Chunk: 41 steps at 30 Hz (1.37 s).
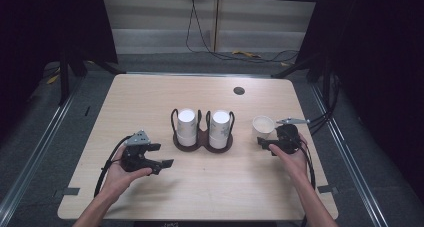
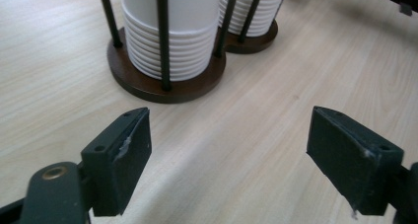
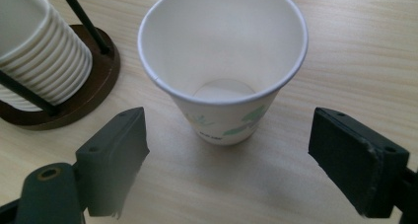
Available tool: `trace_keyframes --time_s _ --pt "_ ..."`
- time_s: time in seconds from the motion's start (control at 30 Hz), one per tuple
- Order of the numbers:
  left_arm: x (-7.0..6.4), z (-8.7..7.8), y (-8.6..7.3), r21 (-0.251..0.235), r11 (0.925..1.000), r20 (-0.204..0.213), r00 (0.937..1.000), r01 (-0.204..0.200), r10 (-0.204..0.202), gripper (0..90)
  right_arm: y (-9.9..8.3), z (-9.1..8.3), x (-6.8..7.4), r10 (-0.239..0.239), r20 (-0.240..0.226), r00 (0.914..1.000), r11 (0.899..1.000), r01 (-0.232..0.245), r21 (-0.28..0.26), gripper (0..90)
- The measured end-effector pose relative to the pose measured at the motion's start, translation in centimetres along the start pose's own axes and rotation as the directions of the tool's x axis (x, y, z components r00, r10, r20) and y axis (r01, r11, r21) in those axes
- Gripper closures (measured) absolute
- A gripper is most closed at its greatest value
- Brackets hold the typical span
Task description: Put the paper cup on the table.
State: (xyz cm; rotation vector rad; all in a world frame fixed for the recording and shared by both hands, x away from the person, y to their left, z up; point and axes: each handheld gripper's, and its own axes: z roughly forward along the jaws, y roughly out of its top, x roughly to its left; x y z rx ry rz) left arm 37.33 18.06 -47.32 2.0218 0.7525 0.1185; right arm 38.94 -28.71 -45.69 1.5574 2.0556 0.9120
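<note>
A single empty white paper cup (image 1: pixel 263 124) (image 3: pixel 222 61) with a green leaf print stands upright on the table, to the right of a dark wooden two-post cup holder (image 1: pixel 202 143). The holder carries two stacks of white cups (image 1: pixel 186 127) (image 1: pixel 220 128). My right gripper (image 1: pixel 266 145) (image 3: pixel 229 160) is open just in front of the single cup, its jaws wide on either side and touching nothing. My left gripper (image 1: pixel 162 155) (image 2: pixel 229 155) is open and empty, low over the table, facing the holder's left stack (image 2: pixel 172 46).
The holder's round base (image 2: pixel 148 86) (image 3: pixel 93 81) and thin black rods stand close ahead of both grippers. A dark round grommet (image 1: pixel 239 90) sits near the table's far edge. Bare wooden tabletop (image 1: pixel 215 182) lies between my two hands.
</note>
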Motion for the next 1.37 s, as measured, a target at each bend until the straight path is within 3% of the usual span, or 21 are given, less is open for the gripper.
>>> trace_keyframes --time_s 0.07,0.23,0.33,0.67,0.9,1.0,1.07,1.1,1.23,1.3,1.37 --pt "0.1 -0.1 0.0 -0.007 0.9999 -0.012 0.9999 0.011 -0.011 17.8 -0.1 -0.4 0.2 -0.004 -0.002 1.0 1.0 0.004 -0.007 15.0" --pt "-0.3 -0.5 -0.2 0.015 0.9997 -0.013 0.9997 -0.02 0.02 17.3 -0.7 -1.9 0.9 0.023 -0.046 0.9987 0.998 -0.025 -0.055 15.0" --pt "-0.4 -0.5 -0.4 0.028 0.9993 -0.015 0.9996 -0.025 0.025 17.3 -1.2 -2.5 1.8 -0.001 -0.051 0.9987 0.998 -0.002 -0.056 14.9" --pt "-1.1 -0.7 -1.0 0.052 0.9982 -0.021 0.9993 0.03 -0.029 18.5 -2.5 -4.8 4.6 -0.009 -0.104 0.9945 0.997 0.0 -0.081 15.6" --pt "-0.9 -1.1 -1.9 0.067 0.9959 -0.05 0.9971 0.061 -0.058 19.6 -4.3 -4.3 6.8 -0.054 -0.107 0.9927 0.997 0.048 -0.06 17.5" --pt "-0.7 -1.0 -2.4 0.069 0.9948 -0.045 0.9964 0.075 -0.072 19.6 -4.9 -3.9 7.6 -0.05 -0.136 0.9894 0.998 0.046 -0.038 17.4" --pt "-0.4 -1.1 -2.6 0.06 0.9933 -0.017 0.995 0.099 -0.098 19.5 -5.0 -4.0 8.2 -0.063 -0.15 0.9867 0.998 0.058 -0.036 17.4" --pt "-0.4 -1.1 -2.7 0.061 0.9937 -0.036 0.9951 0.094 -0.092 19.5 -5.1 -4.0 8.5 -0.064 -0.155 0.9858 0.997 0.059 -0.039 17.3" --pt "-0.4 -1.2 -2.9 0.034 0.9941 -0.051 0.9936 0.102 -0.101 19.6 -5.5 -3.8 9.2 -0.108 -0.116 0.9874 0.994 0.103 -0.047 17.2" --pt "-0.3 -1.2 -2.9 0.027 0.9901 -0.028 0.9902 0.138 -0.137 19.6 -5.9 -3.4 9.2 -0.108 -0.117 0.9872 0.994 0.105 -0.031 17.3" --pt "-0.4 -1.0 -3.0 0.02 0.9894 -0.041 0.9889 0.144 -0.143 19.7 -6.2 -3.1 9.1 -0.127 -0.089 0.9879 0.992 0.125 -0.023 17.3"
